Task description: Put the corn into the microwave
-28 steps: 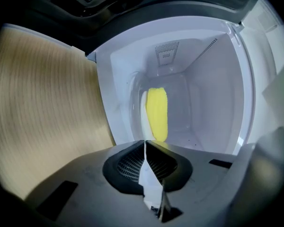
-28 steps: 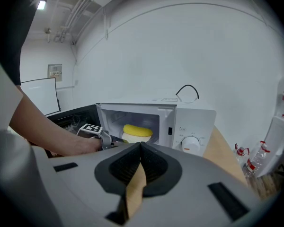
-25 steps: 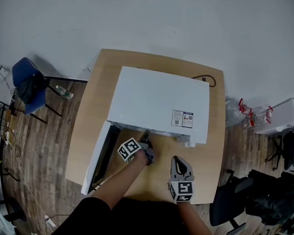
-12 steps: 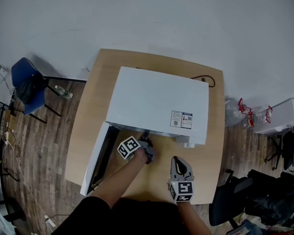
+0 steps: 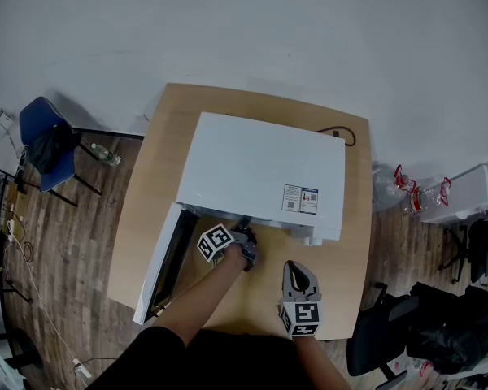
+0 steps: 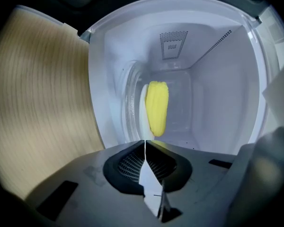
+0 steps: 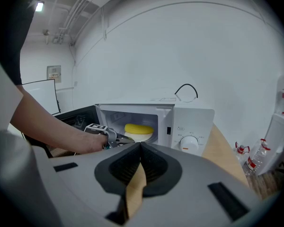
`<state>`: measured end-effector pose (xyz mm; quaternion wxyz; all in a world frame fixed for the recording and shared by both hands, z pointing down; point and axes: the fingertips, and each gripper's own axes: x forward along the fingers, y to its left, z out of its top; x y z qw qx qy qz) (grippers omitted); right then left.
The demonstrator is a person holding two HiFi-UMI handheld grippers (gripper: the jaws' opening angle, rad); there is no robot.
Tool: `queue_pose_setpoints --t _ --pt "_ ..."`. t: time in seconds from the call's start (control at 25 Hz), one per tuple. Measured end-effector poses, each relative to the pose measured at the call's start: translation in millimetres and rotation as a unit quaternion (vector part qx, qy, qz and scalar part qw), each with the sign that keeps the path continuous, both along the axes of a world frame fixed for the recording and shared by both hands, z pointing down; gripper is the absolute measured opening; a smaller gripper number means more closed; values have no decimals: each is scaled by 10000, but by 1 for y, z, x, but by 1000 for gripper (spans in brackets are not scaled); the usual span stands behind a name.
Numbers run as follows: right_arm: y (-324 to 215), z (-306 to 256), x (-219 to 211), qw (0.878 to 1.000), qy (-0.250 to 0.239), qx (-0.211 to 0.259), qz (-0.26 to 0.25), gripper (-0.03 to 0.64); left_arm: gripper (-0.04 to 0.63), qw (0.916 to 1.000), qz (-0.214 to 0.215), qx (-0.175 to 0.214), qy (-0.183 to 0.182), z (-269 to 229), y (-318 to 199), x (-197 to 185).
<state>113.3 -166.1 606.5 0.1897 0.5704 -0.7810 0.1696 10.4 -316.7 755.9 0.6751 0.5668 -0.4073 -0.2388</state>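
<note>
Pale wooden worktop (image 5: 146,201) carries a white microwave (image 5: 264,169) with its door (image 5: 159,270) swung wide to your left; plank floor and a blue chair (image 5: 45,136) lie beyond.

Very little has changed over the last second; your left tongs (image 5: 242,236) have only crept a touch nearer the oven mouth, with the marker cube (image 5: 215,243) rolled slightly, and your right tongs (image 5: 299,268) have not stirred. What matters is what the left gripper view shows: the corn (image 6: 157,108) lies inside the cavity on the glass turntable (image 6: 132,103), clear of the tips, and the left jaws are pressed together with nothing between them. I judge the placing itself to be done; what seems left is to draw the left tongs out and, if you want the job tidy, to close the door.

As for pose: your left forearm reaches in from the lower left, the tongs pointing slightly downward into the opening and rolled well onto their side, since the corn reads as upright in that view while the right gripper view shows it lying flat. Your right tongs hover over the worktop just in front of the control knob (image 7: 189,142), tilted down, tips meeting and empty; they stand near the left hand but apart from it.
</note>
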Motion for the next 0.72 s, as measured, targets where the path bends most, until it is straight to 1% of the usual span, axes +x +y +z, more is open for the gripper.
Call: queue_pose_setpoints --t 0.12,0.24,0.4,0.72 --pt "0 -2 2 10000 3 25 41 60 18 10000 -39 -1 75 0 0 0" --pt "0 -5 4 9999 5 66 95 59 18 9999 18 74 82 -5 3 -1" --pt "4 -10 5 9998 -10 119 161 60 18 9997 52 123 180 -14 14 -1" --pt "22 -25 -4 9992 -95 267 284 60 18 9979 460 447 77 -53 62 -1"
